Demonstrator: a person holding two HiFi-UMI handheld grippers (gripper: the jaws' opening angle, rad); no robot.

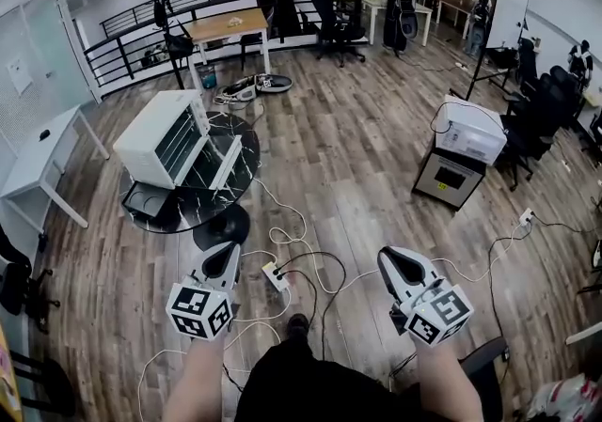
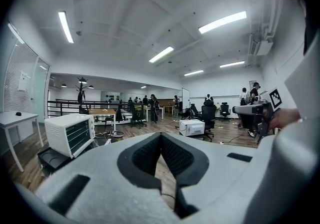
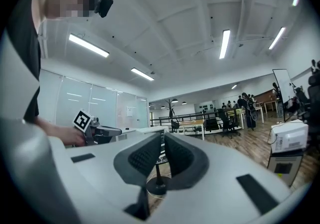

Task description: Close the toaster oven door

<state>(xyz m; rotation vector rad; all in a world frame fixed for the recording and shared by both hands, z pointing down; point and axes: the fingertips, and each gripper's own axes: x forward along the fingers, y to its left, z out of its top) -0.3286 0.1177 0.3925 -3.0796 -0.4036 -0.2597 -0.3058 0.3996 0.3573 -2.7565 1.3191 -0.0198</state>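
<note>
The white toaster oven (image 1: 160, 133) stands on a round black marble table (image 1: 246, 140) at the left of the head view. Its glass door (image 1: 224, 163) hangs open toward me. The left gripper view shows the oven (image 2: 70, 133) far off at the left. Both grippers are low by my body, well short of the table. My left gripper (image 1: 226, 249) (image 2: 160, 135) is shut, its tips touching with nothing between them. A narrow gap shows between the tips of my right gripper (image 1: 388, 256) (image 3: 163, 135), and nothing is in it.
A power strip (image 1: 275, 276) and loose cables lie on the wooden floor between me and the table. A black tray (image 1: 146, 200) sits by the oven. A second white appliance (image 1: 468, 129) stands on a cabinet at the right. A white desk (image 1: 38, 152) is far left.
</note>
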